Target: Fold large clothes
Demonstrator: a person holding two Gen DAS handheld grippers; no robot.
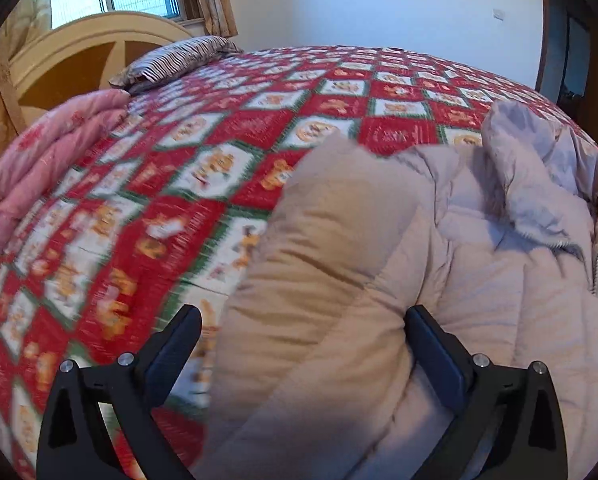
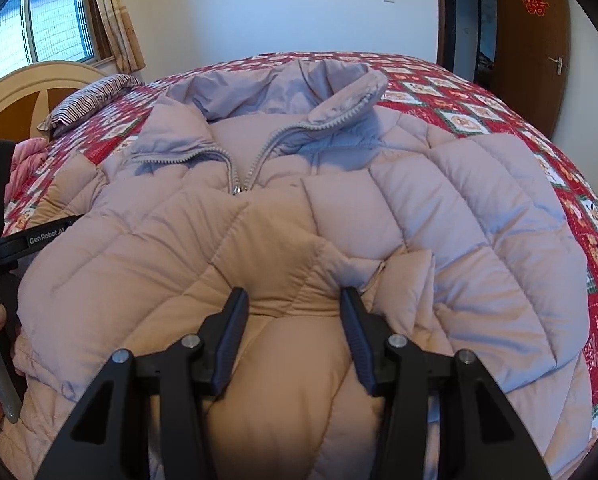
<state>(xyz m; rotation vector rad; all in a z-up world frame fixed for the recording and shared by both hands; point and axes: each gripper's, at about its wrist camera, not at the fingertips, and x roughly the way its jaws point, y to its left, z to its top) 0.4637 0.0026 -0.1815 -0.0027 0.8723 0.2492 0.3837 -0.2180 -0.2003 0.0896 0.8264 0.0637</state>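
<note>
A pale pink puffer jacket [image 2: 439, 208] lies front up on the bed, its collar [image 2: 339, 100] at the far end and its zipper [image 2: 255, 160] partly open. My right gripper [image 2: 293, 300] is over the jacket's near middle, and its pads press on a puffy fold that bulges between them. In the left wrist view the jacket [image 1: 499, 280] fills the right half. My left gripper [image 1: 303, 316] stands wide around a thick beige sleeve or edge roll [image 1: 319, 260]; the right finger touches it, and the left finger stands apart with quilt showing in the gap. The left gripper's body [image 2: 27, 240] and the hand that holds it show at the right wrist view's left edge.
A red, white and green patchwork quilt [image 1: 219, 128] covers the bed. A striped pillow [image 1: 179, 60] and a folded pink blanket [image 1: 51, 152] lie by the cream headboard [image 1: 79, 40] at the far left. A window is behind it, and a wooden door [image 2: 531, 40] is at the far right.
</note>
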